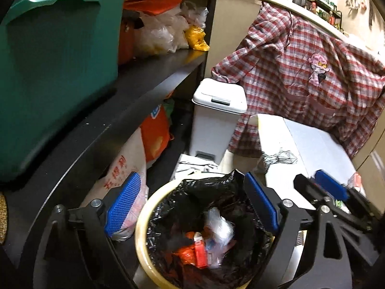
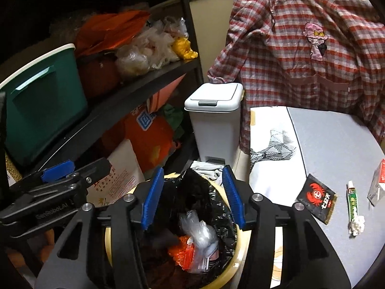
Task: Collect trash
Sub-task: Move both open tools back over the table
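Both tongs hang released over one yellow waste basket [image 2: 231, 273] lined with a black bag [image 2: 216, 200]: the left tongs [image 1: 191, 213] gape wide, the right tongs [image 2: 192, 198] stand half apart, nothing between either pair's blue pads. Inside the bag lie crumpled clear plastic [image 2: 199, 231] and orange-red wrappers [image 2: 185, 252]. On the grey surface [image 2: 336, 139] remain four pieces: one black sachet [image 2: 316, 198] printed with a red crab, one green tube [image 2: 352, 203], one white wad [image 2: 358, 222] touching the tube's end, one carton [image 2: 377, 183] at the edge. One white pedal bin [image 2: 214, 120] stands behind. The left tool's side reads "SenRobot.AI".
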{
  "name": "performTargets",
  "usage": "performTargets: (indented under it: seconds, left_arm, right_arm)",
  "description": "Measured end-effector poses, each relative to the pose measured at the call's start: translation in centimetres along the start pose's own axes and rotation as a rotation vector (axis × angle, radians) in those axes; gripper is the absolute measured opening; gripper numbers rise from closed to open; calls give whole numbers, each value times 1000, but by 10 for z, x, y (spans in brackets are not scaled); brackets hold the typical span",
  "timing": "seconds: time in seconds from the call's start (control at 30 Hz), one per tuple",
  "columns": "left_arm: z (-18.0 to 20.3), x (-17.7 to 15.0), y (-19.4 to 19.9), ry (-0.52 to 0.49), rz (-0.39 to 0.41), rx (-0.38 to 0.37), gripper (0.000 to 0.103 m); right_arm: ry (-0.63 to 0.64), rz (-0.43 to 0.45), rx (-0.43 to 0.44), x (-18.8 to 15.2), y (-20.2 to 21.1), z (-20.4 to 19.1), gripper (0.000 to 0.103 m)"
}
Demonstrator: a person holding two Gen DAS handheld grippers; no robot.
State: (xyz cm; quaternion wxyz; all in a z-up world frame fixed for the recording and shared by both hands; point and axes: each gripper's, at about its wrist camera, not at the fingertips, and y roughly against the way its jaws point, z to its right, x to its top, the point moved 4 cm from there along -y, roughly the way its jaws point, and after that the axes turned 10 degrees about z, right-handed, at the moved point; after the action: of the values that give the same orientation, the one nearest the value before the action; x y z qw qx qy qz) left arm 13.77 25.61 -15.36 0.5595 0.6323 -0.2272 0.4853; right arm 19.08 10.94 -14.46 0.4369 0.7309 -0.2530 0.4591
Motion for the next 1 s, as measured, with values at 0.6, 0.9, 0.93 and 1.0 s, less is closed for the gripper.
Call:
performTargets:
  seconds: [0.6, 0.9, 0.93, 1.0]
  left_arm:
    - [36, 1, 20, -20, 44, -51, 93]
    - [100, 0, 38, -122, 103, -110, 95]
    - [108, -2, 40, -134, 103, -117, 95]
    - [123, -5, 40, -157, 98, -130, 95]
  right_arm:
    - [-40, 19, -61, 3, 64, 41, 78]
    - [-63, 53, -170, -2, 122, 112, 83]
    - [-68, 56, -189, -2, 127, 123, 83]
    - [-82, 58, -222, -3, 136, 144, 83]
